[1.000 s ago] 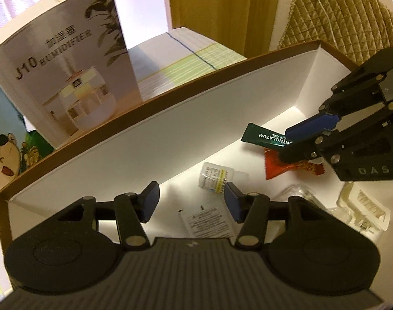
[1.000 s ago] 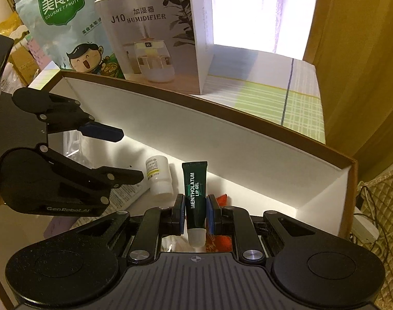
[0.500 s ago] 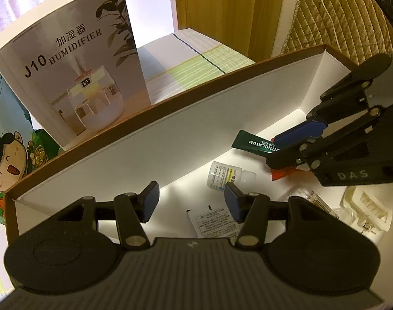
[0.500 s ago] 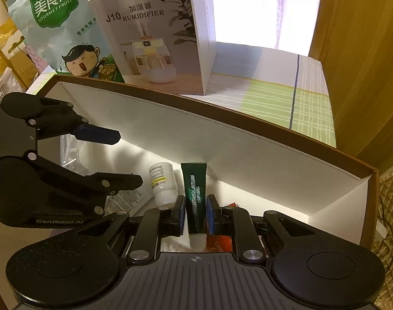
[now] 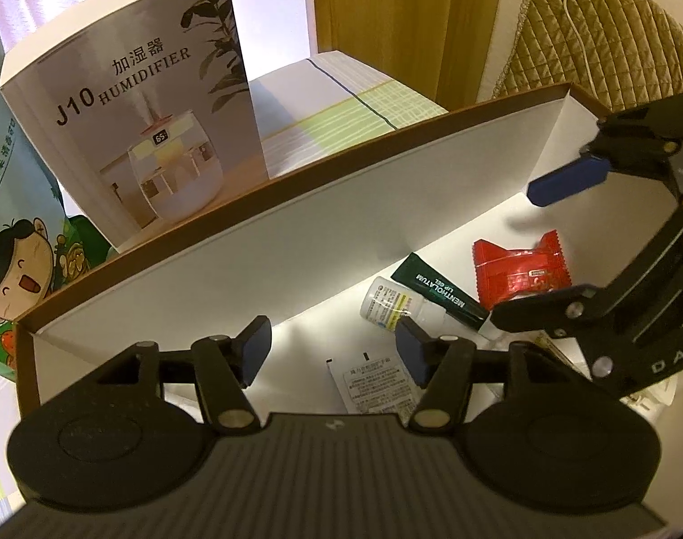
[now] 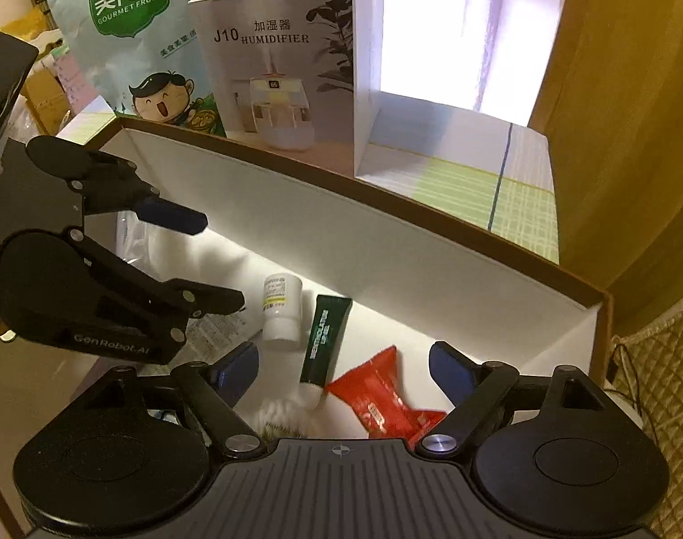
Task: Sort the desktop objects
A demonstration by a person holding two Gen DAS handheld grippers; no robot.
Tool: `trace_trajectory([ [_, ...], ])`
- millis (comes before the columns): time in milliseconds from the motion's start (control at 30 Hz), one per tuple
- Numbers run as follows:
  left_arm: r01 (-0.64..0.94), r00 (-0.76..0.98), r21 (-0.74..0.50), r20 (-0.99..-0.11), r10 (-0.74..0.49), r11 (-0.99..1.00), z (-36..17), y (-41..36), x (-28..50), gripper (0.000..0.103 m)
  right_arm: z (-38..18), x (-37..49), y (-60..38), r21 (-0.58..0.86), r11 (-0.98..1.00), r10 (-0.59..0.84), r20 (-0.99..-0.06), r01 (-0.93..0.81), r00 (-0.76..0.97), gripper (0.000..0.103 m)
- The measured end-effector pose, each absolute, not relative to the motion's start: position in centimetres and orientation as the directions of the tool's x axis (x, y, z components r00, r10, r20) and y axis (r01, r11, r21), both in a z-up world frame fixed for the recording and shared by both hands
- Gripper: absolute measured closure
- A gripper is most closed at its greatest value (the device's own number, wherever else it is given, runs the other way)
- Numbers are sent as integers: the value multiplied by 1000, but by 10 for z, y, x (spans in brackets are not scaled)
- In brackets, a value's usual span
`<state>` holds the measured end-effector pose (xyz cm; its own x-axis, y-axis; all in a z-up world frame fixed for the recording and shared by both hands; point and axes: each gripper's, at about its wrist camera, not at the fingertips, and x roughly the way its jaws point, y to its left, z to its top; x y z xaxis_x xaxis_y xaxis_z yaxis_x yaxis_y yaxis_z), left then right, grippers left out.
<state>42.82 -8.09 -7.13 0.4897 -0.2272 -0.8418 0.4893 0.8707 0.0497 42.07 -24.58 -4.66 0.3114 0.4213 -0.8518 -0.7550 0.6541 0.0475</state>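
Both grippers are hovering over the shallow brown-rimmed white cardboard box (image 6: pixel 431 242), and both are standing wide apart with nothing between the pads. The right gripper (image 6: pixel 343 370) is looking down on the dark green plastic lip-gel tube (image 6: pixel 325 337), which is lying flat on the box floor, directly ahead of and between its fingertips. The tube's long axis is running roughly along the fingers' pointing direction, white cap nearest the gripper, flat crimped end pointing toward the far wall. Just to the left-finger side, the small white plastic bottle (image 6: pixel 280 310) is lying parallel and very close; whether they touch cannot be told. To the right-finger side, the red crinkled foil sachet (image 6: pixel 381 404) is lying near the cap.

The left gripper (image 5: pixel 334 348) is holding farther off, with the bottle just beyond its right fingertip and a white printed paper packet (image 5: pixel 372 384) below its gap.

Judgement: the tube appears placed; the right gripper is nearer to all three items.
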Motion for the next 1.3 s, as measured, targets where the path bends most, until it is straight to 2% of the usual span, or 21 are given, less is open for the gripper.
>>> trace_trajectory([
  [100, 472, 491, 40, -842, -225, 881, -67, -78, 425, 37, -43, 417, -250, 50, 661, 417, -854, -749, 312, 14],
  [167, 459, 488, 39, -846, -215, 888, -64, -77, 422, 29, -40, 412, -252, 58, 663, 423, -852, -746, 310, 14],
  [233, 448, 486, 39, -849, -206, 893, -60, -76, 418, 26, -36, 408, -253, 59, 670, 423, -849, -740, 315, 14],
  [633, 366, 506, 76, -853, -129, 928, -32, -72, 396, 22, -10, 385, -259, 46, 734, 402, -834, -678, 379, 14],
  [933, 306, 541, 91, -836, -94, 948, -10, -70, 381, 15, 3, 374, -268, 73, 794, 387, -825, -603, 411, 14],
  [1300, 269, 560, 78, -824, -89, 960, 9, -70, 351, 15, 14, 352, -286, 92, 843, 364, -823, -531, 436, 14],
])
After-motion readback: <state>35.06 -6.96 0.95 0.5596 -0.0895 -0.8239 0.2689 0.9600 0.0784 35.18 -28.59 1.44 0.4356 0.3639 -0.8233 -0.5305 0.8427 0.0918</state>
